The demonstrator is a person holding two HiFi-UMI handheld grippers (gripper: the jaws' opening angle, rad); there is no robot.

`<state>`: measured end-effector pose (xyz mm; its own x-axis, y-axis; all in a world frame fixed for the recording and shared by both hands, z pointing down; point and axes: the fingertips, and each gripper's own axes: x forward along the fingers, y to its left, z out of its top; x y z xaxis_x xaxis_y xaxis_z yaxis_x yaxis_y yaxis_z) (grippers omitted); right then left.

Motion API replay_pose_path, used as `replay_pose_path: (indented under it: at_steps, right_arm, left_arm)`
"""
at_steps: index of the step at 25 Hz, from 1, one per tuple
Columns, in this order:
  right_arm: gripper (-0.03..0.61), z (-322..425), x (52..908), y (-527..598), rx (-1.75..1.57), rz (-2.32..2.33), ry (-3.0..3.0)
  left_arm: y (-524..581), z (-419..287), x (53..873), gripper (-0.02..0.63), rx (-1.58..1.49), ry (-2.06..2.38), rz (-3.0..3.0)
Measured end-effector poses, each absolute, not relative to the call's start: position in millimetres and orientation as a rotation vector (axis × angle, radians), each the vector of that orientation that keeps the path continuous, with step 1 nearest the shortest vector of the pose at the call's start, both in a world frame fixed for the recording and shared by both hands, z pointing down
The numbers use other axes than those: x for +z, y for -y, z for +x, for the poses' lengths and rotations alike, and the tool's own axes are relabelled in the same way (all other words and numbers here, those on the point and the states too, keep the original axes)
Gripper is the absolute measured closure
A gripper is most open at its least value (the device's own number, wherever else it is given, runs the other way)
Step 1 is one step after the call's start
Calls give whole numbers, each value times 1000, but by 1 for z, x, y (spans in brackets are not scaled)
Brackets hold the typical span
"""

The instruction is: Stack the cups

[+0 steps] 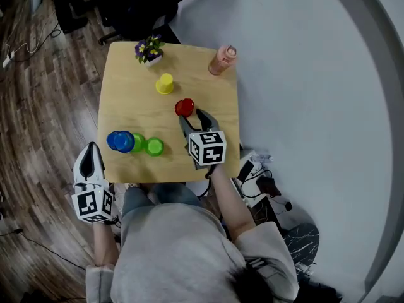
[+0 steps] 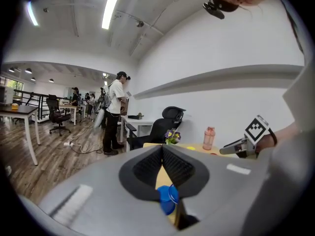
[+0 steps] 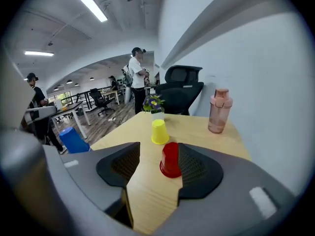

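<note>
An upside-down red cup (image 1: 184, 108) (image 3: 171, 160) stands near the middle of the wooden table (image 1: 126, 93). My right gripper (image 1: 194, 118) (image 3: 155, 163) is open just behind it, and the cup shows between the jaws, close to the right pad. Beyond it stands a yellow cup (image 1: 165, 84) (image 3: 159, 132), also upside down. A blue cup (image 1: 120, 141) (image 3: 74, 140) (image 2: 166, 196) stands at the front left, with a green cup (image 1: 137, 142) tight against it and another green cup (image 1: 154, 146) beside that. My left gripper (image 1: 91, 151) (image 2: 162, 151) is shut and empty, off the table's front left corner.
A small flower pot (image 1: 149, 49) (image 3: 153, 104) and a pink bottle (image 1: 221, 60) (image 3: 218, 110) stand at the table's far edge. A white wall runs along the right. Office chairs, desks and people stand on the wooden floor beyond. Cables lie on the floor at the right.
</note>
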<state>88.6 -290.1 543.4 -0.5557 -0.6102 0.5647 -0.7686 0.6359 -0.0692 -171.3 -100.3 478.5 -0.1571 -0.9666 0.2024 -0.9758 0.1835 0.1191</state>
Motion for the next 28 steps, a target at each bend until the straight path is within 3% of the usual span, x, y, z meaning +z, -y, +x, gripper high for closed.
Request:
replay_pose_path:
  at_steps: [16,28]
  right_arm:
    - [331,89,628,338,405,963,2277]
    - [347,73,564,296,297,918,2421]
  left_arm:
    - [81,-144,484,555,100,2392,1637]
    - [80,-150,473,555,70,2390,1696]
